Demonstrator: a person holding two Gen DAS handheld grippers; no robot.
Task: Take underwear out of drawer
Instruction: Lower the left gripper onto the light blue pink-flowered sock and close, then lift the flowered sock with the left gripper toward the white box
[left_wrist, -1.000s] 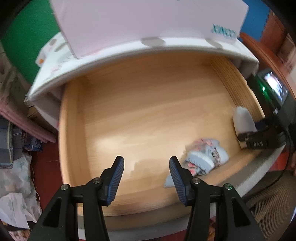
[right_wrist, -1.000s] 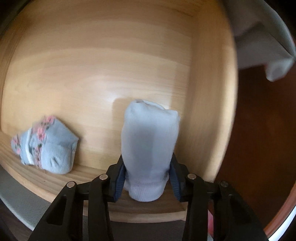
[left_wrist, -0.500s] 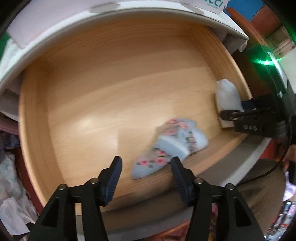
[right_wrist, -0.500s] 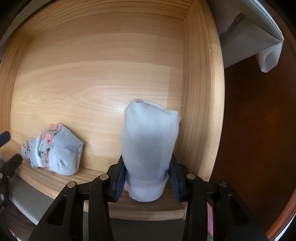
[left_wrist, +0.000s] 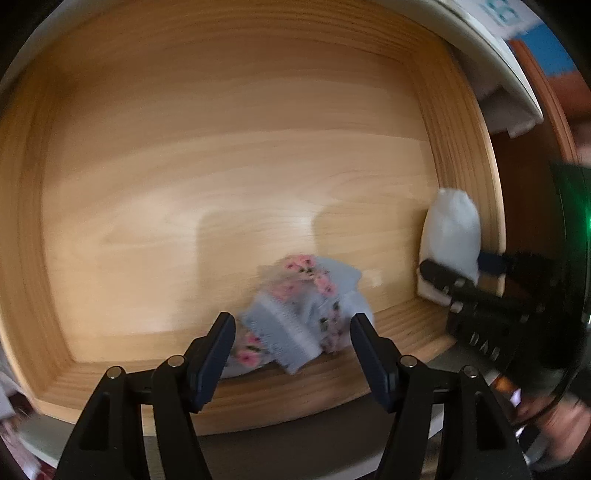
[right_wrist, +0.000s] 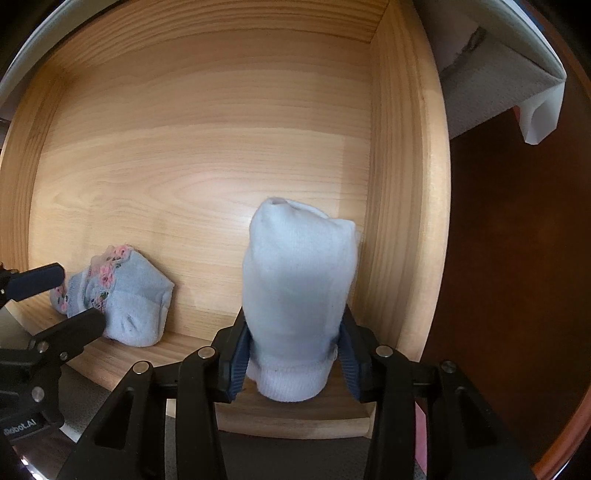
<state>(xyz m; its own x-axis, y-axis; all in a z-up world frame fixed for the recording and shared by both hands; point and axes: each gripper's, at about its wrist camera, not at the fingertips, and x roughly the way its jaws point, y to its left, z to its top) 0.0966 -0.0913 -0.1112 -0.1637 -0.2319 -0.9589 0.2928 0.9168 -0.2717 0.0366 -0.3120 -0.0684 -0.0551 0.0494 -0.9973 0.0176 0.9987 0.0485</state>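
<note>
Right wrist view: right gripper (right_wrist: 293, 363) pinching plain white rolled sock (right_wrist: 299, 291), standing near right front corner of pale wooden drawer (right_wrist: 207, 122). Left wrist view: left gripper (left_wrist: 291, 354) hanging spread, jaws just been opening, straddling without pressing light blue rolled sock with pink floral trim (left_wrist: 295, 314), lying against front edge. Reading partly, mirrored, "Robot.AI" on left gripper body; other lettering blurred, unreadable.

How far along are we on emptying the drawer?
Nothing is out of the wooden drawer yet. The right gripper is shut on the white bundle. The left gripper, jaws just opening, straddles the floral blue bundle without pressing it. Both still need lifting out.
</note>
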